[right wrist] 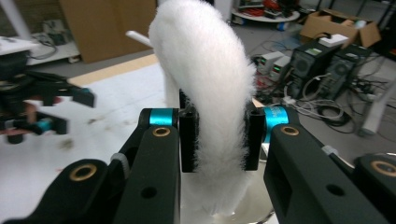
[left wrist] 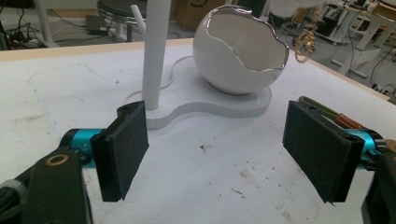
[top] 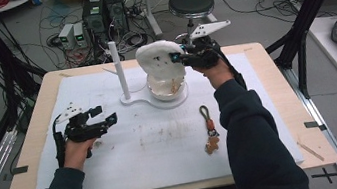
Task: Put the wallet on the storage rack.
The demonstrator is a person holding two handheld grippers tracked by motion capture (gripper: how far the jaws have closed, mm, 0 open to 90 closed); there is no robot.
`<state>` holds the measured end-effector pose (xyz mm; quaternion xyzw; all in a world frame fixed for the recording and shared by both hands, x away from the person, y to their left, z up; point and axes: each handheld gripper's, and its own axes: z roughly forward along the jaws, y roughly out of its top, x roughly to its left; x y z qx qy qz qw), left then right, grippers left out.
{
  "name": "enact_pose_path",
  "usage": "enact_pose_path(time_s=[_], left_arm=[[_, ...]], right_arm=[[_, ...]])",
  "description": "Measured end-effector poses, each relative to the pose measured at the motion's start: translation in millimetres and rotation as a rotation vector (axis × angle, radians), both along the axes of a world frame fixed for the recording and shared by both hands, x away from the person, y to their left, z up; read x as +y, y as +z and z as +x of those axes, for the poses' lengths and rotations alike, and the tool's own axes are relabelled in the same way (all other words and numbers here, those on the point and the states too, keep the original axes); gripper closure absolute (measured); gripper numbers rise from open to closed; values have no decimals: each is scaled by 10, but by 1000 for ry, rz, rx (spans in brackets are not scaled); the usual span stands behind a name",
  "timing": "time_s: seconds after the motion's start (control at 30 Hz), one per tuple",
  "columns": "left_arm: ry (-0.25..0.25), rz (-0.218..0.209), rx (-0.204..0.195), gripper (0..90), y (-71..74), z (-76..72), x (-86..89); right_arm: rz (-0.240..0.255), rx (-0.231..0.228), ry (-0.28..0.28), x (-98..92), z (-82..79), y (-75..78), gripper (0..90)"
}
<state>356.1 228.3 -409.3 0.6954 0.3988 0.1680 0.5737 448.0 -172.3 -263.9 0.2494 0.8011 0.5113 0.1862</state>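
Right gripper [right wrist: 218,135] has its jaws clamped on a white fluffy pad [right wrist: 205,84], held over the egg-shaped bowl [top: 168,88] on the white stand [top: 129,99]. Left gripper [left wrist: 215,151] rests low on the table [top: 32,145], jaws wide apart, nothing between. Left gripper view shows the bowl's jagged silver rim [left wrist: 261,69]; high view shows a keychain [top: 208,130] lying on the mat [top: 163,140].

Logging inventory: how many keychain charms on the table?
1: the keychain charm lies flat on the white mat, front right of the egg-shaped bowl. A gold piece sits inside the bowl; more may be hidden.
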Motion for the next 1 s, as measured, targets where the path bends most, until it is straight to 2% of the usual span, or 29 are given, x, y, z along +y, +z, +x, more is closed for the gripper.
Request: enact_pose_path(time_s=[0.07,0.27,0.4,0.57,0.67,0.77,0.8,1.0], left_arm=[[-1,-4,3,223,-4,2,-8],[-2,-9,7,223,-7,6,-1],[-1,-9,11,223,-9,10,1],[-4,-11,14,223,-10,7,-6],[-2,-12,14,223,-10,7,-2],[-3,-13,17,223,-13,7,-1],[-2,-12,18,223,-14,8,0],[-3,-16,20,223,-18,8,-1]], right_arm=[[-7,0,-8,5,33,-8,751],[-83,-14,-51,5,177,-89,751],[-60,-28,-61,-16,206,-64,750],[-79,-63,-63,-9,198,-3,750],[-161,-52,-61,5,199,-50,750],[-281,-57,-37,63,199,-141,749],[-281,-57,-37,63,199,-141,749],[-402,-56,-23,186,229,-268,749]])
